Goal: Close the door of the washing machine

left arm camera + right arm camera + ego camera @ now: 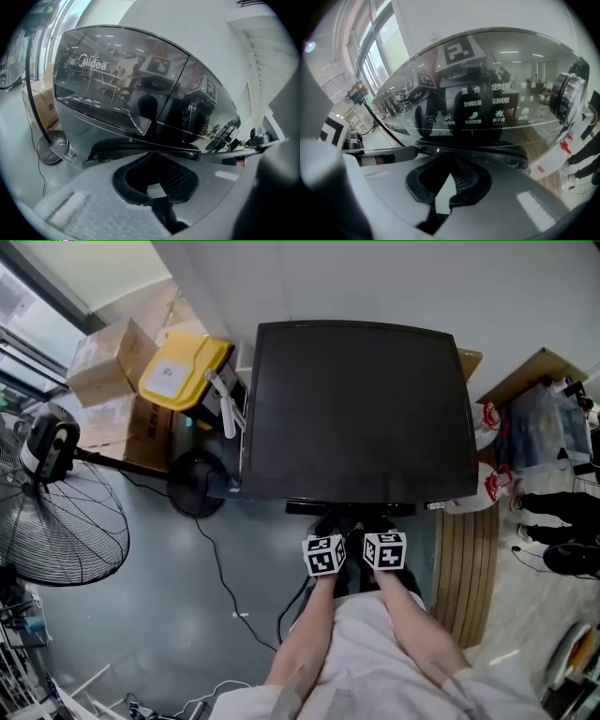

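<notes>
The washing machine (361,409) fills the middle of the head view, seen from above as a flat black top; its door is hidden under the front edge. My left gripper (330,524) and right gripper (375,524) sit side by side at that front edge, both shut with nothing between the jaws. In the left gripper view the glossy dark front panel (136,93) with a white logo curves just above the left gripper (157,185). The right gripper (447,180) faces the control icons (487,108) and a silver knob (565,101).
A standing fan (56,521) is at the left, its cable (220,577) trailing over the grey floor. Cardboard boxes (103,362) and a yellow container (183,367) stand behind it. A wooden slatted board (466,563) and a person's shoes (562,554) are at the right.
</notes>
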`<state>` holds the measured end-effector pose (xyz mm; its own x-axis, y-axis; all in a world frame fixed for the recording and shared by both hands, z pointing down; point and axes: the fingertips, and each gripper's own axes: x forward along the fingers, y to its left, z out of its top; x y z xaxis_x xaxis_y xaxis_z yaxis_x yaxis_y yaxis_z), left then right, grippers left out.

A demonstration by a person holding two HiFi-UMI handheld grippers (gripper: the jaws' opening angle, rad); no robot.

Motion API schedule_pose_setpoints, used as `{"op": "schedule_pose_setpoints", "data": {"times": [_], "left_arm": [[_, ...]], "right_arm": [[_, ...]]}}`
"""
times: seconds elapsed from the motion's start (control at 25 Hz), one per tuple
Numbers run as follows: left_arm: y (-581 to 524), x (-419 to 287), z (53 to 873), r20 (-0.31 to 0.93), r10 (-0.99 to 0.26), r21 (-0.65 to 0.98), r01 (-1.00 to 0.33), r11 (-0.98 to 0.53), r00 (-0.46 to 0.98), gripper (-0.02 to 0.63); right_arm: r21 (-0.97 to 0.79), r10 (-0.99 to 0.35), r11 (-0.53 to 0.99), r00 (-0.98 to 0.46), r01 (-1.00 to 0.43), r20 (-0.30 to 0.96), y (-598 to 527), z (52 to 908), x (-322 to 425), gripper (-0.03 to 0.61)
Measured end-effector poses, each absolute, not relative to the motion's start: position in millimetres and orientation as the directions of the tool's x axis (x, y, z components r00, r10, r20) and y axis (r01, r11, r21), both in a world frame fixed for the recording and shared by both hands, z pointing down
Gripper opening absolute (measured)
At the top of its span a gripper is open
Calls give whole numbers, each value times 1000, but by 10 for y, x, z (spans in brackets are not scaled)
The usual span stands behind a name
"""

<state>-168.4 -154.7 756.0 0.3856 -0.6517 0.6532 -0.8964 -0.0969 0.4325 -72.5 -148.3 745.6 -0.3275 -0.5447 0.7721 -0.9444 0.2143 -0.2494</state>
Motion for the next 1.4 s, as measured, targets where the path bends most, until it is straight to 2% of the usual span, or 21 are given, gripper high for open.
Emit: {"op": "schedule_pose_setpoints", "data": {"times": [0.44,0.96,1.4], "left_arm": [[-1459,-1611,7381,638,-676,426,-900,-87,368,5],[-1009,-1410,6868,612,-734,339,-936,-93,295,5],[-358,-1228,6423,583,-779,286,-956,-67,229,5]], "right_arm": [[-190,-534,311,-337,-931,776,-1314,7296,-584,3],[-216,-482,545,-513,-810,710,-927,6860,-509,3],[-256,-482,606,-604,-753,635,-447,6547,-290,3]]}}
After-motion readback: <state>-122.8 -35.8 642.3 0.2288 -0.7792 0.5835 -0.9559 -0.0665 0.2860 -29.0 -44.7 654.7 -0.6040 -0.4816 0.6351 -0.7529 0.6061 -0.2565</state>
